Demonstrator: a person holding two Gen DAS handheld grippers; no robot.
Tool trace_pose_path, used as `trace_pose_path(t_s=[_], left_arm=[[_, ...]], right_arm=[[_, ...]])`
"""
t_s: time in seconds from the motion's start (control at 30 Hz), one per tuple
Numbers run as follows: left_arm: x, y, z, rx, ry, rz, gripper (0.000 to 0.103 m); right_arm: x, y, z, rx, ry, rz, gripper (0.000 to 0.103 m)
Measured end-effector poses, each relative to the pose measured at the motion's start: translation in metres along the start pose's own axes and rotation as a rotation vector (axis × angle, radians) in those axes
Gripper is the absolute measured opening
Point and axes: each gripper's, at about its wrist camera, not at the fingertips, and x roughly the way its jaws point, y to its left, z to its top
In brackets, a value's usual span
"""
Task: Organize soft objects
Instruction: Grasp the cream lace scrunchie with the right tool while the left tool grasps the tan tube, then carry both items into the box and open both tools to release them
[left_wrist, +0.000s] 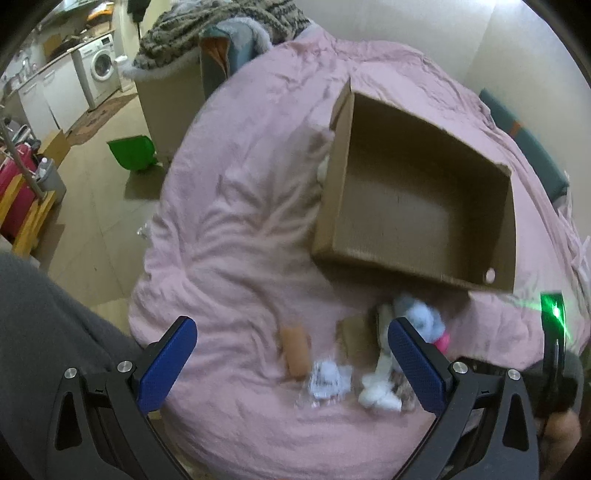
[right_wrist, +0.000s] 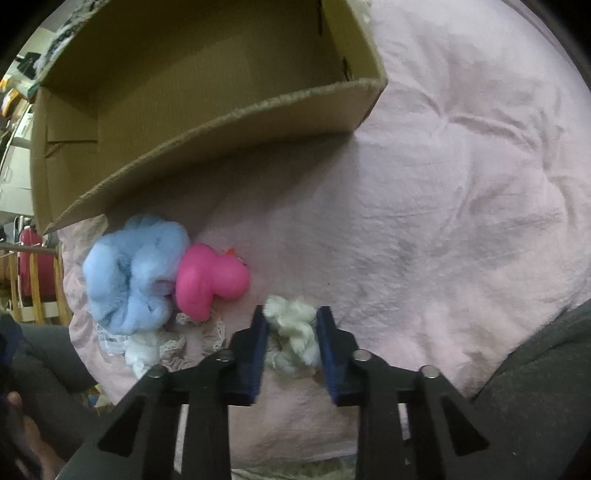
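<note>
The right gripper (right_wrist: 290, 328) was clamped on a cream fabric scrunchie (right_wrist: 291, 334), its blue pads pressing the bunched cloth from both sides, low over a pink bedsheet (right_wrist: 461, 206). Just left of it lay a pink rubber duck (right_wrist: 210, 280) touching a pale blue fluffy scrunchie (right_wrist: 133, 273), with lace-trimmed white cloth pieces (right_wrist: 162, 345) beside them. An open, empty cardboard box (right_wrist: 207, 122) sat on the sheet just beyond the pile.

The left gripper (left_wrist: 291, 350) hovered above the same bed with its jaws spread wide and nothing between them. Below it lay a tan cylindrical soft toy (left_wrist: 295, 350), a crumpled clear plastic packet (left_wrist: 327, 380) and white cloth pieces (left_wrist: 376, 391), blurred by motion; the blue scrunchie (left_wrist: 421, 314) and a sliver of the duck (left_wrist: 443, 341) showed behind the right-hand pad. The box (left_wrist: 417, 184) rested further up the sheet (left_wrist: 240, 203). Off the bed, a green dustpan (left_wrist: 133, 151) stood on the floor, with a washing machine (left_wrist: 99, 66) in the background.
</note>
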Motion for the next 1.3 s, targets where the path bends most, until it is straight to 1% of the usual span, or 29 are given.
trace_pose_path(t_s=[0.07,0.13,0.17,0.23,0.3,0.33,0.37,0.4,0.43,0.5,0.53,0.63,0.7,0.8,0.9,1.03,1.07,1.1,1.13,1.23,1.3], left_arm=[[0.005,0.002,0.010,0.003,0.026,-0.005,0.103],[0.014,0.006,0.018,0.000,0.068,-0.002,0.102],[0.019,0.008,0.021,-0.004,0.089,-0.002,0.099],[0.034,0.011,0.021,-0.008,0.146,0.002,0.092],[0.053,0.014,0.016,-0.030,0.215,-0.008,0.075],[0.062,0.014,0.012,-0.043,0.246,-0.011,0.071],[0.071,0.014,0.009,-0.057,0.275,-0.015,0.064],[0.084,0.015,0.004,-0.077,0.308,-0.021,0.057],[0.092,0.016,0.001,-0.096,0.332,-0.023,0.054],[0.109,0.016,-0.005,-0.128,0.371,-0.025,0.043],[0.115,0.016,-0.007,-0.134,0.381,-0.023,0.040],[0.129,0.011,-0.011,-0.104,0.389,-0.012,0.031],[0.135,0.010,-0.012,-0.097,0.395,-0.014,0.016],[0.132,0.011,-0.013,-0.087,0.367,-0.008,0.008],[0.121,0.013,-0.012,-0.076,0.322,-0.011,0.007],[0.093,0.017,-0.005,-0.068,0.214,0.008,0.007],[0.086,0.019,-0.003,-0.083,0.195,-0.012,0.007],[0.077,0.020,0.000,-0.096,0.171,-0.051,0.007],[0.068,0.018,0.003,-0.088,0.141,-0.067,0.007],[0.036,0.006,0.017,-0.008,0.028,-0.067,0.007],[0.020,0.001,0.031,0.028,-0.031,-0.082,0.007]], right_arm=[[-0.008,0.000,-0.004,0.003,-0.029,0.019,0.020],[-0.017,0.002,-0.004,0.007,-0.071,0.043,0.020],[-0.022,0.002,-0.007,0.009,-0.102,0.060,0.020],[-0.038,0.000,-0.010,0.011,-0.173,0.120,0.020],[-0.051,0.003,-0.012,0.007,-0.234,0.159,0.020],[-0.056,0.004,-0.013,0.004,-0.257,0.176,0.020],[-0.060,0.004,-0.014,0.002,-0.271,0.187,0.020],[-0.060,0.006,-0.014,0.001,-0.274,0.190,0.020],[-0.059,0.007,-0.014,0.000,-0.270,0.189,0.020],[-0.054,0.012,-0.015,0.000,-0.256,0.183,0.020],[-0.062,-0.002,-0.009,0.000,-0.250,0.183,0.020],[-0.066,0.002,-0.007,-0.006,-0.248,0.189,0.020],[-0.064,-0.001,-0.005,-0.010,-0.242,0.187,0.020],[-0.058,-0.004,-0.003,-0.011,-0.235,0.184,0.020],[-0.058,-0.003,-0.003,-0.011,-0.236,0.187,0.020],[-0.065,-0.007,-0.005,-0.008,-0.267,0.223,0.020],[-0.069,-0.008,-0.006,-0.009,-0.281,0.233,0.020],[-0.074,-0.008,-0.006,-0.012,-0.297,0.243,0.020],[-0.079,-0.008,-0.006,-0.016,-0.313,0.253,0.020],[-0.098,-0.008,-0.004,-0.043,-0.376,0.263,0.020],[-0.107,-0.008,0.002,-0.050,-0.402,0.295,0.020]])
